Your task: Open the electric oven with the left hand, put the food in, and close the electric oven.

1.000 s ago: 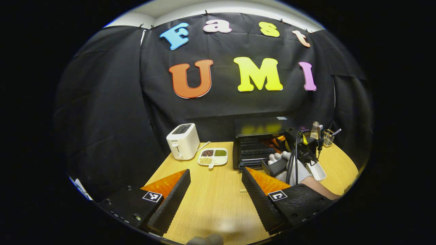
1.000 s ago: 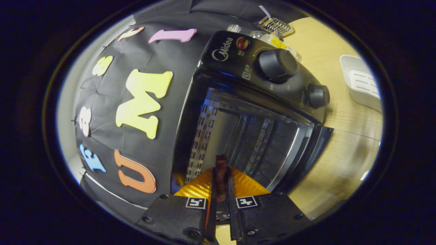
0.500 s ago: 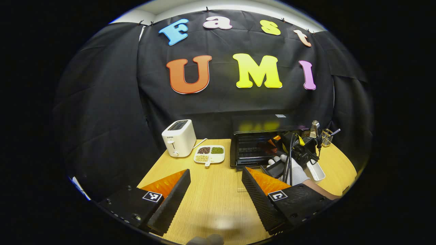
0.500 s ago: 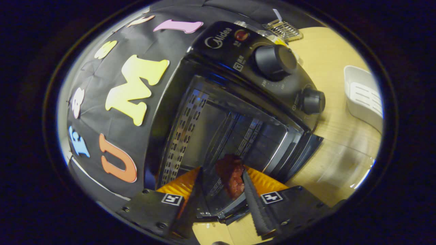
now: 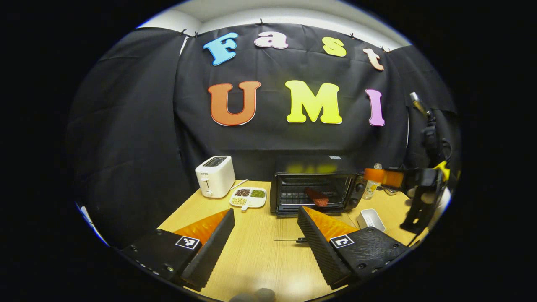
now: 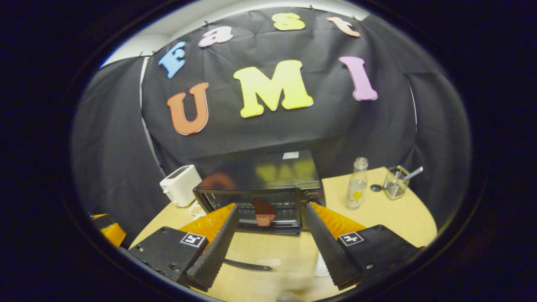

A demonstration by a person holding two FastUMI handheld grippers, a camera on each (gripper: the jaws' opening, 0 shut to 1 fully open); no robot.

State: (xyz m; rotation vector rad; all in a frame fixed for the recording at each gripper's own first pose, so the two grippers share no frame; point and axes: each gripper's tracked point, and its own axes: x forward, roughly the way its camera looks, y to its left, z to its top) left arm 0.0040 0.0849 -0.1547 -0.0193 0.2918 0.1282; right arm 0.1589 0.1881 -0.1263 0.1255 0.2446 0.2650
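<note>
On the wooden table [image 5: 260, 247], the oven [image 5: 314, 188] door, judged light and hinged, is best gripped at its handle; both grippers [image 5: 264, 243] [image 6: 270, 243] are spread wide, empty.

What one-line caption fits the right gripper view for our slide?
Open right tool faces the open electric oven, where the reddish food lies on the rack.

Glossy black oven [image 6: 268, 176] on a smooth wood-grain table [image 5: 260, 247].

Both views face the oven [image 5: 314, 191] from well back.
</note>
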